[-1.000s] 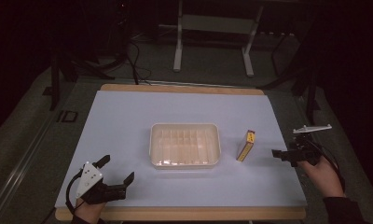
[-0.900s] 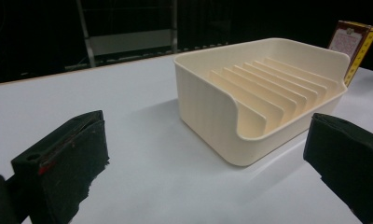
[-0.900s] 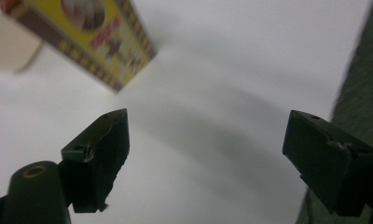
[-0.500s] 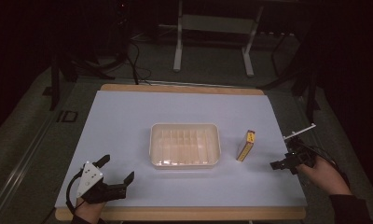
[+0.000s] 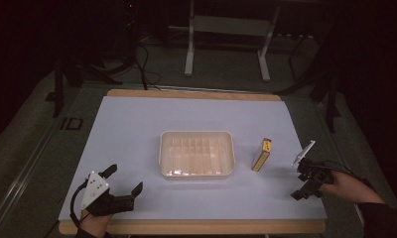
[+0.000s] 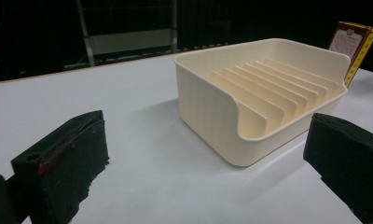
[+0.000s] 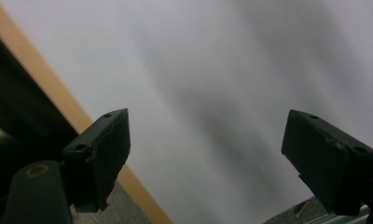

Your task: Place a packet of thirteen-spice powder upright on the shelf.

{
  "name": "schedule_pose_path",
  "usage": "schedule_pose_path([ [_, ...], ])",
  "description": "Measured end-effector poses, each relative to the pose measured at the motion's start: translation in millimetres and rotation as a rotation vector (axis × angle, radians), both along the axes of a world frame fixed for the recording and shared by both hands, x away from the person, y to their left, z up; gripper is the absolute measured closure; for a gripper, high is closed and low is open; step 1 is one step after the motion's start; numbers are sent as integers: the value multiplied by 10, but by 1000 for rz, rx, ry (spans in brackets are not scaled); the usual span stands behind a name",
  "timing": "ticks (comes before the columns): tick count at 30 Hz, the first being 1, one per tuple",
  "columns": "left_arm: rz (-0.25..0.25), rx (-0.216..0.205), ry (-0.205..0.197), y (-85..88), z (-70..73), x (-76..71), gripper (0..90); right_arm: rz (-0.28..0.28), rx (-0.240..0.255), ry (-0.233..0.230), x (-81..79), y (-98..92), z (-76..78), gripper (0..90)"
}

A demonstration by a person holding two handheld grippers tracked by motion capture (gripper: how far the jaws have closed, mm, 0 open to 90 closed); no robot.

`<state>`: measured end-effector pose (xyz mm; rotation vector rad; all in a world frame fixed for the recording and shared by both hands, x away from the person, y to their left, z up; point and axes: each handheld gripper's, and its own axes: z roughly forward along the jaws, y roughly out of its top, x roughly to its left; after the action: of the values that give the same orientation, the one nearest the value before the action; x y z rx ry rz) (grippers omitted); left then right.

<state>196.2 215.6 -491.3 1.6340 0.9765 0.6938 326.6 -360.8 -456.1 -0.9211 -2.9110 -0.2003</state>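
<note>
Two grippers are ours to work with, and both stand wide open with nothing between their jaws. Our left gripper [image 5: 122,184] rests low at the near left corner of the table [image 5: 137,124], aimed toward the tray [image 5: 197,154] that sits mid-table. Our right gripper [image 5: 301,179] hovers over the right edge; its jaws have just been closing slightly, empty. The box [image 5: 261,155] stands on edge just right of the tray, apart from it and near our right gripper.
</note>
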Motion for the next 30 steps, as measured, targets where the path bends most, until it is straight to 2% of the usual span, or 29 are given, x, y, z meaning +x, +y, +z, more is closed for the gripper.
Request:
schedule_pose_path([
  [2, -1, 1, 0, 0, 0, 0, 0, 13, -3, -4, -9, 13, 0, 154],
  [5, -4, 1, 1, -1, 1, -1, 0, 115, -35, 3, -49, 61, -4, 154],
  [8, -5, 0, 2, -1, 1, -1, 0, 165, -45, 31, -93, 99, -9, 154],
  [12, -7, 0, 2, -5, 1, -2, 0, 193, -46, 42, -115, 137, -7, 156],
  [16, -6, -2, 1, -4, 2, -5, 0, 264, -51, 44, -166, 216, -12, 168],
  [22, -9, 3, 4, -8, -1, 4, 0, 295, -51, 74, -191, 332, -1, 159],
  [25, -11, 3, 5, -9, -2, 6, 0, 315, -66, 80, -212, 408, 0, 160],
  [30, -13, 4, 5, -8, -3, 4, 0, 349, -36, 69, -220, 545, 47, 163],
])
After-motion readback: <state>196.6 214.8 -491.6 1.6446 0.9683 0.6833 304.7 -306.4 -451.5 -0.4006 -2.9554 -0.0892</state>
